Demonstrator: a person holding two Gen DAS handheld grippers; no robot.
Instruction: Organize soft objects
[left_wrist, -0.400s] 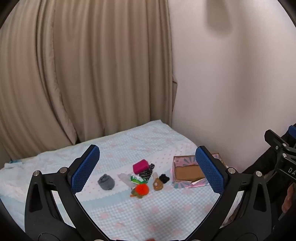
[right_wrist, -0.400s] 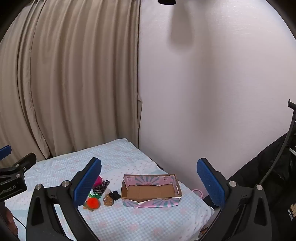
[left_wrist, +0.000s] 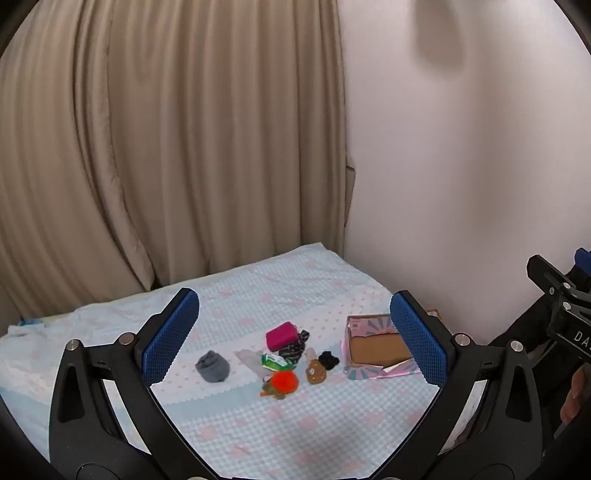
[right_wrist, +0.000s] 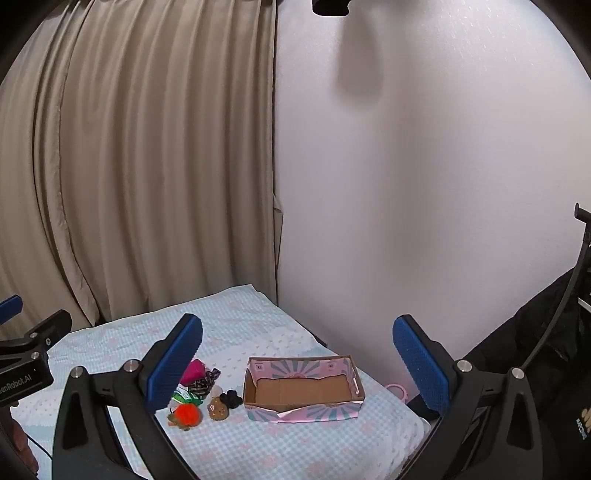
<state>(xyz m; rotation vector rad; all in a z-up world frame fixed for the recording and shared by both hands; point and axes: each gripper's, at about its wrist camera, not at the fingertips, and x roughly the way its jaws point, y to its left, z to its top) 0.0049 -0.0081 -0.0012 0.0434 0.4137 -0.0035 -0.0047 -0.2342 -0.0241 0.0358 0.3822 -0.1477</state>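
Several small soft objects are lying clustered on the pale blue checked bedspread (left_wrist: 207, 310), and reading from the left they are a grey balled sock (left_wrist: 212, 366), a green packet (left_wrist: 275, 361) whose print is too small to read, a magenta pouch (left_wrist: 282, 336) leaning against a dark patterned cloth (left_wrist: 295, 345), an orange fuzzy toy (left_wrist: 282, 382), a brown plush (left_wrist: 316, 373) and a black scrunchie (left_wrist: 328, 360). Just to their right a pink-and-teal cardboard box (right_wrist: 306, 410) is sitting with its brown floor showing. The only legible writing is partial — "enRobot.AI" on the left gripper's (left_wrist: 295, 350) body in the right wrist view. Both it and the right gripper (right_wrist: 297, 363) are hovering above the bed with blue pads spread wide apart, gripping and touching nothing.
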